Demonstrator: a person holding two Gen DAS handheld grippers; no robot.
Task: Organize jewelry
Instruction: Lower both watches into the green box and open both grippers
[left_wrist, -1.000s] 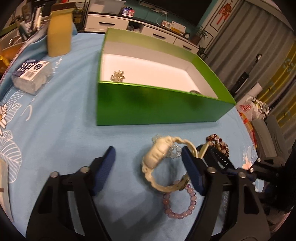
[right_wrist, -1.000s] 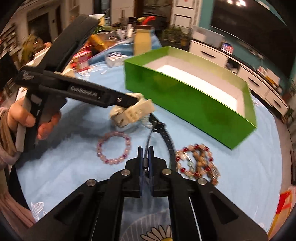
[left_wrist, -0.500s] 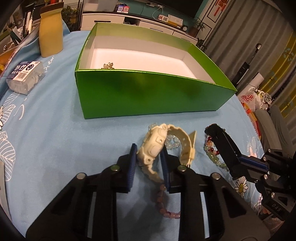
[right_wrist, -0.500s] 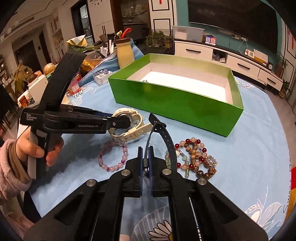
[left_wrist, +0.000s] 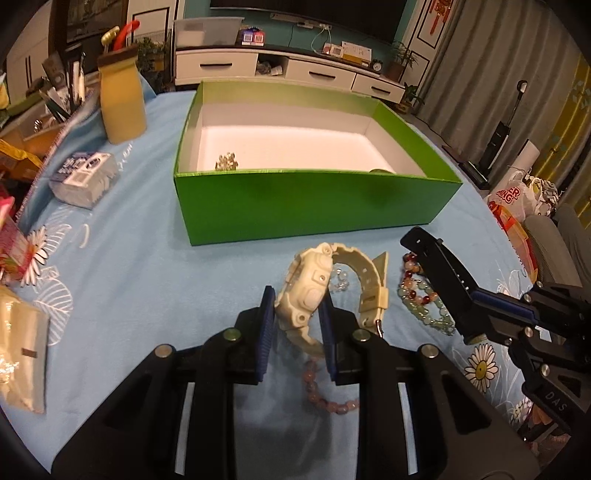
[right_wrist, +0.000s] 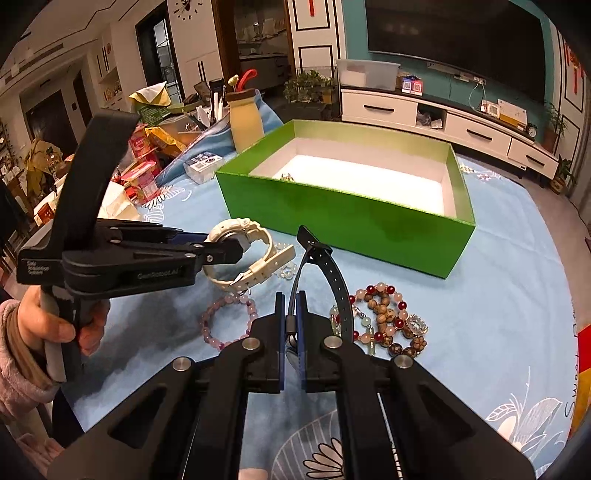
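My left gripper is shut on a cream white watch, held just above the blue cloth in front of the green box; the watch also shows in the right wrist view. My right gripper is shut on a dark watch strap, which rises to the right of the cream watch. A pink bead bracelet and a pile of mixed bead bracelets lie on the cloth. A small beaded piece lies inside the box.
A yellow bottle, a small clear-wrapped box and snack packets stand at the left of the table. A white packet lies near the left edge. A TV cabinet is behind.
My left gripper went from open around the cream watch to shut on it, then lifted it slightly. My right gripper kept hold of the dark strap and drew back a little.
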